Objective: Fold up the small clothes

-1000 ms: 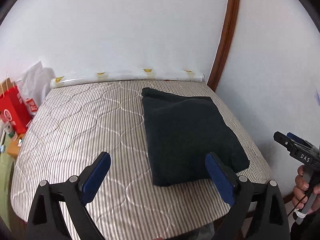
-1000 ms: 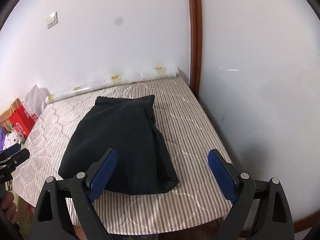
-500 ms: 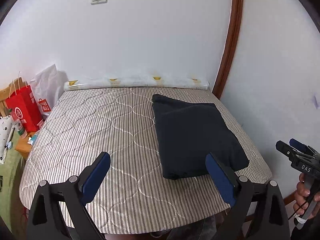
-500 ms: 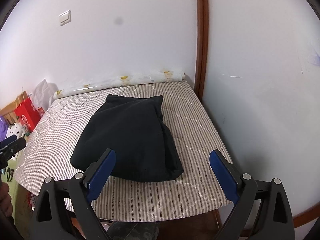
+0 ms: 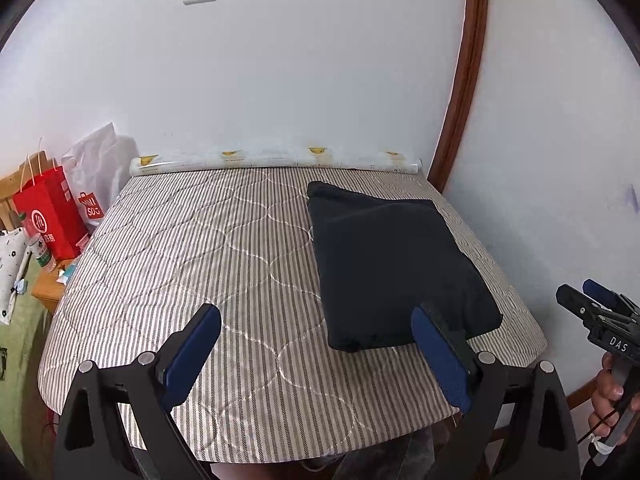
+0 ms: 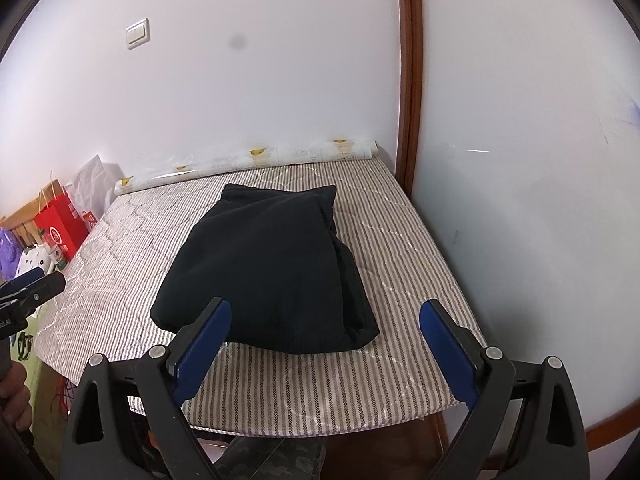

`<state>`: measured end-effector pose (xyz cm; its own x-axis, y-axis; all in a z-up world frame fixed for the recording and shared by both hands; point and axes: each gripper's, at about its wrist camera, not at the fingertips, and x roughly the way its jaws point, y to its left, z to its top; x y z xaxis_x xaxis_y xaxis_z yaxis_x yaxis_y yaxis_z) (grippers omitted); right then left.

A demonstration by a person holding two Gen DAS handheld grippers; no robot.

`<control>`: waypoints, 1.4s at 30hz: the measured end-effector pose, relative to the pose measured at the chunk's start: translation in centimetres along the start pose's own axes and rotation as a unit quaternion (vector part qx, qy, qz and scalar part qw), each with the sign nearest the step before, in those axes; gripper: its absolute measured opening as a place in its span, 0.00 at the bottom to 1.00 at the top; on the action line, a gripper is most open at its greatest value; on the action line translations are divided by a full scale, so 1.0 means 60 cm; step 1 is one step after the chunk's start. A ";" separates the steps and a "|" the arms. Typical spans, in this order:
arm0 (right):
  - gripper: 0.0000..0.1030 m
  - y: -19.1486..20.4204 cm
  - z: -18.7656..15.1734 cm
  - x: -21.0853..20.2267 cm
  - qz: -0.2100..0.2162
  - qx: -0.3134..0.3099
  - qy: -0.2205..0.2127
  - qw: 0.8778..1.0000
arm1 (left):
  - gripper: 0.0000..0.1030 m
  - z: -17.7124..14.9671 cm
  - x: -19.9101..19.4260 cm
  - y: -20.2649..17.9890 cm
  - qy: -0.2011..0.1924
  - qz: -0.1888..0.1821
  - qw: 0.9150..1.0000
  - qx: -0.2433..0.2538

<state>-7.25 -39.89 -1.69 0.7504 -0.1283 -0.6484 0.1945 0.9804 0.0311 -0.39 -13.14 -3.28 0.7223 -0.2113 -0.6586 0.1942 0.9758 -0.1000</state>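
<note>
Both grippers hang back off the near edge of the table — left gripper with fingers spread wide and empty, right gripper likewise. The dark garment lies folded on the table's right half, clear of both. It looks done; best to leave the bundle untouched, or press only lightly to flatten it. At the far left stands a red bag — contents hidden.
</note>
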 end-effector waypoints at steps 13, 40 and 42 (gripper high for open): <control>0.92 0.003 -0.002 0.000 0.003 -0.001 0.000 1.000 | 0.94 -0.003 -0.001 0.005 0.002 -0.001 1.000 -0.002; 0.92 -0.005 -0.006 -0.001 0.009 0.006 0.001 1.000 | 0.94 -0.005 -0.005 0.010 0.003 -0.005 1.000 -0.005; 0.92 -0.005 -0.006 -0.002 0.009 0.006 0.001 1.000 | 0.94 -0.005 -0.006 0.010 0.002 -0.005 1.000 -0.005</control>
<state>-7.63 -40.10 -1.92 0.7532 -0.1105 -0.6485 0.1889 0.9806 0.0523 -0.73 -12.48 -3.33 0.7181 -0.2208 -0.6600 0.1949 0.9742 -0.1138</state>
